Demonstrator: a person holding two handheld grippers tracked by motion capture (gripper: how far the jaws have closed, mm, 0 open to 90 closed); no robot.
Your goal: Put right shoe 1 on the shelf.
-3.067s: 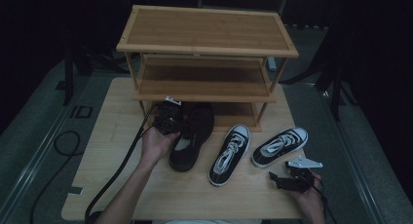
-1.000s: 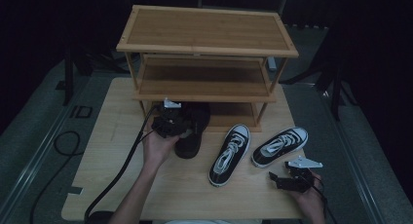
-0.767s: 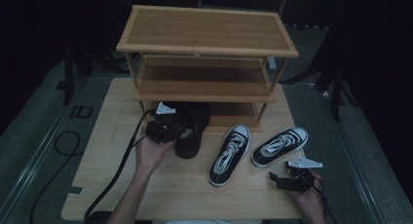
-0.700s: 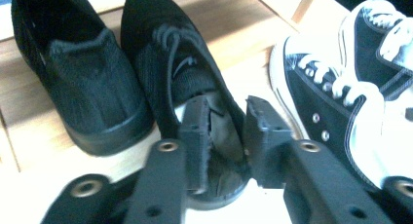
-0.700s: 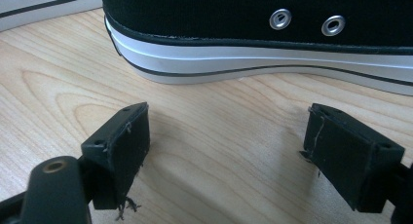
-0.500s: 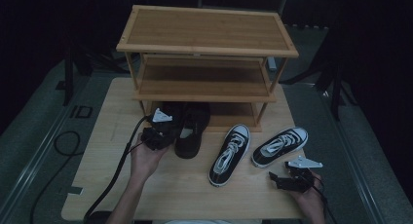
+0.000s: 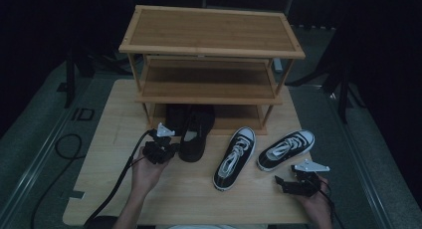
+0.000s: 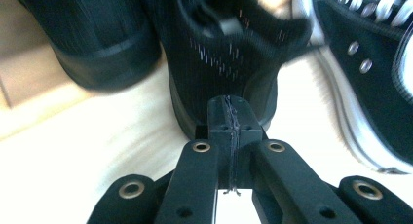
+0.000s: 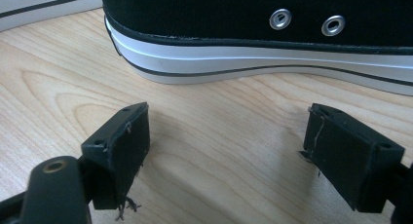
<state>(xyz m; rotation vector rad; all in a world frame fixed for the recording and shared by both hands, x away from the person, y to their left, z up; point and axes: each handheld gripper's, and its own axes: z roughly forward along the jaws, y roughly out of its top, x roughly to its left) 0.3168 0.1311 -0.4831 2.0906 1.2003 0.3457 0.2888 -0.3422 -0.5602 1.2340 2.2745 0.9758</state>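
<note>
High view now has our left gripper (image 7: 166, 148) pulled back toward us, sitting just beside the heel of the black shoe (image 7: 195, 134) w/ nothing in it. A sec ago it was up over that shoe w/ fingers wide; they've just been closing, and in the left gripper view the fingers (image 8: 229, 118) are pressed flat together, nothing between them, shoe heel (image 8: 221, 63) right ahead. So we let go: that shoe lies on the table (image 7: 189, 194) w/ its toe poked under the rack (image 7: 209, 82), next to its twin (image 7: 174, 117) on the bottom shelf. Prob needs a nudge in. Right gripper (image 7: 291, 185) hasn't budged, fingers (image 9: 122, 146) apart, by the two sneakers (image 7: 235, 157).
</note>
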